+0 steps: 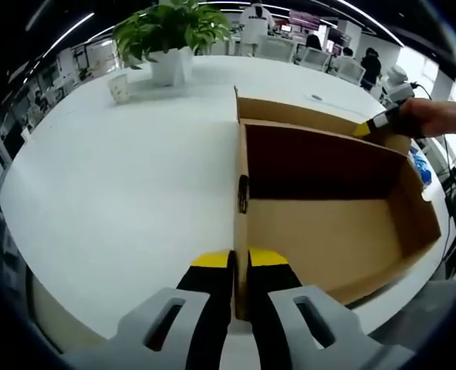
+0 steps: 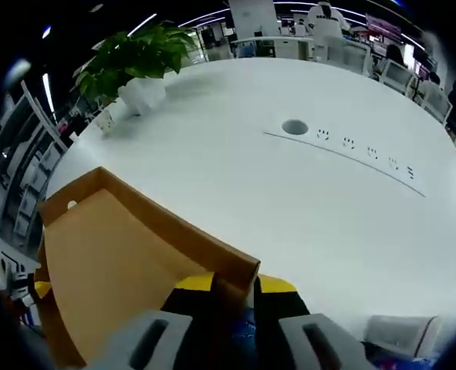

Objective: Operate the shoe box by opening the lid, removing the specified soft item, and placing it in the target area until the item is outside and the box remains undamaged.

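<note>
An open cardboard shoe box (image 1: pixel 328 231) lies on the white table (image 1: pixel 119 193). Its bare brown floor shows nothing inside, and the far inner wall is dark red. My left gripper (image 1: pixel 241 258) is shut on the box's near side wall, one yellow-tipped jaw on each face. At the far right corner a hand holds my right gripper (image 1: pixel 364 129) against the raised lid (image 1: pixel 305 112). In the right gripper view, my right gripper (image 2: pixel 237 284) is shut on the lid's (image 2: pixel 112 262) corner edge. A blue-and-white thing (image 1: pixel 422 166) lies just past the box's right end, too small to identify.
A potted plant (image 1: pixel 170 35) and a paper cup (image 1: pixel 119 87) stand at the table's far left. A round cable hole (image 2: pixel 294 126) and a row of sockets (image 2: pixel 366 154) sit in the tabletop beyond the lid. People and chairs are behind the table.
</note>
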Demonstrator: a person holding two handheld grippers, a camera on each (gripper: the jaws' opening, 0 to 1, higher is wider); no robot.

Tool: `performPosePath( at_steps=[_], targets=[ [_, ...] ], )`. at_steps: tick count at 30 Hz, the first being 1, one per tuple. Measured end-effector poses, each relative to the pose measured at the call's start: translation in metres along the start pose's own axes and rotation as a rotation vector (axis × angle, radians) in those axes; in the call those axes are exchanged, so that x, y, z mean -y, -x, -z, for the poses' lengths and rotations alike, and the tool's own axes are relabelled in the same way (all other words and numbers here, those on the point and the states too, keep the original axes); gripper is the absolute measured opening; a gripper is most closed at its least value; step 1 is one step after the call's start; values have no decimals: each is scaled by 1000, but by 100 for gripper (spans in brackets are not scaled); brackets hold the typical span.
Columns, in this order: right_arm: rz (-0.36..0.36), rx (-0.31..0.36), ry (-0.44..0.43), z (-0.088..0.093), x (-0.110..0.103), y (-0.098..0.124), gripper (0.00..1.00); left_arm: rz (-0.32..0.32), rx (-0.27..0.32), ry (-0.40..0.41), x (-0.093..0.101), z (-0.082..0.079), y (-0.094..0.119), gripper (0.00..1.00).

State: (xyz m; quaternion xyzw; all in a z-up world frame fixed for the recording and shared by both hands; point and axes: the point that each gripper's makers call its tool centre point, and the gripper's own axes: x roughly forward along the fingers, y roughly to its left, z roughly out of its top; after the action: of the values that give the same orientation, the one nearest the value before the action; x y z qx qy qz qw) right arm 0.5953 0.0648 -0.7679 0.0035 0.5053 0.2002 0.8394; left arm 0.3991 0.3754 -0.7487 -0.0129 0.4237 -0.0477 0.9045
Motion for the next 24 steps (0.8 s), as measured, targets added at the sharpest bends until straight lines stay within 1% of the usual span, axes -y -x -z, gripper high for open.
performPosePath(
  at_steps=[8, 16, 24],
  targets=[
    [23, 22, 8, -7, 0, 8, 9, -2, 2, -7, 1, 0, 0, 4],
    [30, 55, 14, -16, 0, 23, 8, 0, 2, -16, 1, 0, 0, 4],
    [41, 86, 53, -28, -2, 39, 7, -5, 5, -19, 1, 0, 0, 4]
  ],
)
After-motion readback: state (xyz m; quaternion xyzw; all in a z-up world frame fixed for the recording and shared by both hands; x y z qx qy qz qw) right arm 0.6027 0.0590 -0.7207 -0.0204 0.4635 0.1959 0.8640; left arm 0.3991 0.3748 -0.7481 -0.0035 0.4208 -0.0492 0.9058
